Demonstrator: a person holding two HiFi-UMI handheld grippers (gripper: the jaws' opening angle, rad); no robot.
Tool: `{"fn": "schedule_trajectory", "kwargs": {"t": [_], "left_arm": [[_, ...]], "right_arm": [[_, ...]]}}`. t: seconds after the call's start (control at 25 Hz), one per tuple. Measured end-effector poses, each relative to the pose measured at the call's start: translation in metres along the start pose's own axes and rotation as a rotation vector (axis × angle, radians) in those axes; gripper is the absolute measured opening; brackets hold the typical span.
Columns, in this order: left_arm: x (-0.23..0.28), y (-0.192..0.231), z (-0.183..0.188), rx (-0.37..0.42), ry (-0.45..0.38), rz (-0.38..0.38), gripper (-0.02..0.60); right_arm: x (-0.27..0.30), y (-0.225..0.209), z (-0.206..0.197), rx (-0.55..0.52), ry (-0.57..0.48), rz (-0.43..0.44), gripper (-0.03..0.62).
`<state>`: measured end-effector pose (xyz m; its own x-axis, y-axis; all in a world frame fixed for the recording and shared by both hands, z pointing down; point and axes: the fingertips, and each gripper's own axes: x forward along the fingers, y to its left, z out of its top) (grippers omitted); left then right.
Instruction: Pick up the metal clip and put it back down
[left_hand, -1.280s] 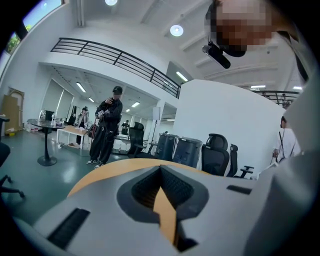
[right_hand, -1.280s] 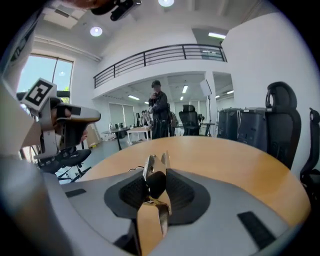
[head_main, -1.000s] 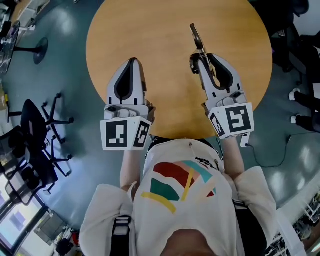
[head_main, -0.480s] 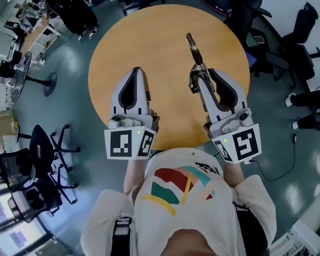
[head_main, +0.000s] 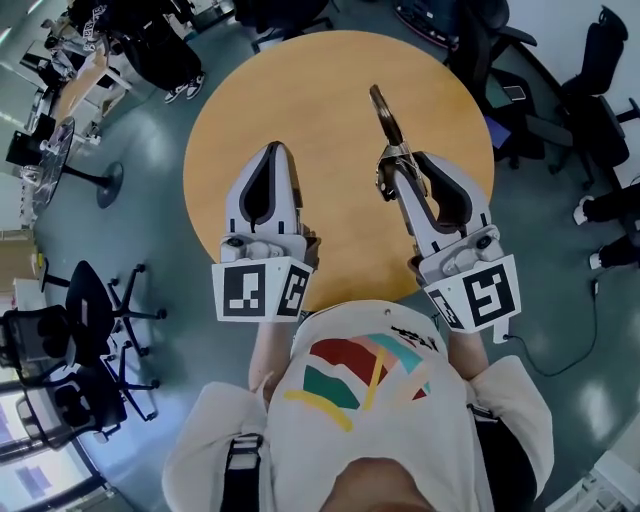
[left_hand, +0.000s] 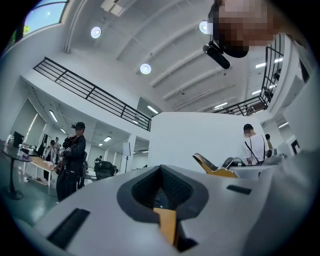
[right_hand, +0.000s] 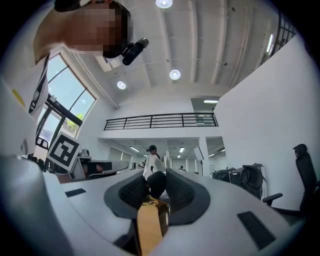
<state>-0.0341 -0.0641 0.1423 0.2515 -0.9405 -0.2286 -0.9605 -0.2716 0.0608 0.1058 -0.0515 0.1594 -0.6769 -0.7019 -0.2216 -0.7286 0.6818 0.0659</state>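
The metal clip (head_main: 387, 112) sticks out forward from my right gripper (head_main: 398, 158), which is shut on its rear end, well above the round wooden table (head_main: 320, 80). In the right gripper view the clip (right_hand: 151, 176) sits pinched between the dark ribbed pads (right_hand: 133, 191), silver tip pointing ahead. My left gripper (head_main: 268, 152) hangs beside it on the left at about the same height, shut, with nothing in it. The left gripper view shows its jaws met (left_hand: 161, 168) and the clip (left_hand: 212, 166) off to the right. Both views tilt up toward the ceiling.
Black office chairs stand on the grey floor at the left (head_main: 85, 310) and the upper right (head_main: 600, 60). A cable (head_main: 560, 360) runs across the floor at the right. People stand in the hall beyond (left_hand: 70, 155).
Both grippers have risen above the table, the clip still in the right one. The table now looks smaller and farther below.
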Motion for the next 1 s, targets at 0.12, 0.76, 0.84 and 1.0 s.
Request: {"fn": "schedule_trajectory", "kwargs": {"t": [0.12, 0.76, 0.84, 1.0], "left_arm": [[0.001, 0.004, -0.002, -0.002, 0.009, 0.004, 0.044], [0.022, 0.06, -0.062, -0.079, 0.152, 0.057, 0.044], [0.026, 0.072, -0.078, -0.097, 0.197, 0.058, 0.044], [0.039, 0.099, -0.113, -0.118, 0.266, 0.059, 0.044]], "right_arm": [[0.003, 0.001, -0.001, 0.003, 0.0, 0.004, 0.107], [0.058, -0.027, -0.092, 0.028, 0.207, -0.012, 0.107], [0.066, -0.034, -0.126, 0.028, 0.295, -0.03, 0.107], [0.081, -0.057, -0.217, 0.029, 0.481, -0.069, 0.107]]}}
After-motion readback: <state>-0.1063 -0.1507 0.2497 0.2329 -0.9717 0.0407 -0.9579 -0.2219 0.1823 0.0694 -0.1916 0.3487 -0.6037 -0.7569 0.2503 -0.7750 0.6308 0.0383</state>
